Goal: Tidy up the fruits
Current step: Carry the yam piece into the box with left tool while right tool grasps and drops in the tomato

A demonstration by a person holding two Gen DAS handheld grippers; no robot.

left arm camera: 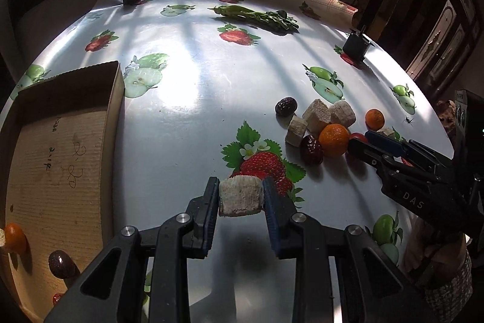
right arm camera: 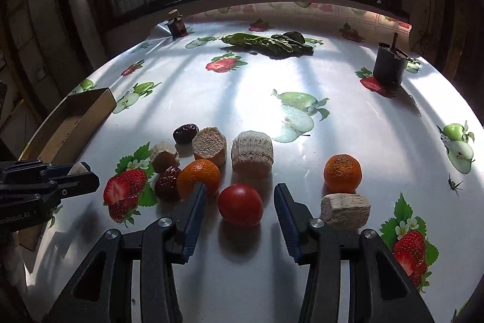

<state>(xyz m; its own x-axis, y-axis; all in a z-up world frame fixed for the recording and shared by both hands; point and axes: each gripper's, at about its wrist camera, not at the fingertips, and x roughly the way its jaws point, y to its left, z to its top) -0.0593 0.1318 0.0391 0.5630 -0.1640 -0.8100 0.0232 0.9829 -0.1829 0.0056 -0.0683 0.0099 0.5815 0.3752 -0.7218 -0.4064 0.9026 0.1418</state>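
My left gripper [left arm camera: 240, 196] is shut on a beige fibrous chunk [left arm camera: 240, 199], held just above the fruit-print tablecloth. To its left lies an open cardboard box [left arm camera: 60, 141] with an orange [left arm camera: 14, 238] and a dark date [left arm camera: 62, 264] inside. In the right wrist view my right gripper [right arm camera: 240, 186] stands open around a red tomato [right arm camera: 240, 205] resting on the table, with a gap on each side of it. Around the tomato lie two oranges [right arm camera: 198, 177] [right arm camera: 342, 173], two dates [right arm camera: 185, 133] [right arm camera: 167, 182] and several beige chunks [right arm camera: 252, 155].
Leafy greens [right arm camera: 266, 43] lie at the far side of the table. A dark cup [right arm camera: 389, 65] stands at the far right and a small corked jar [right arm camera: 177, 24] at the far left. A window runs behind the table.
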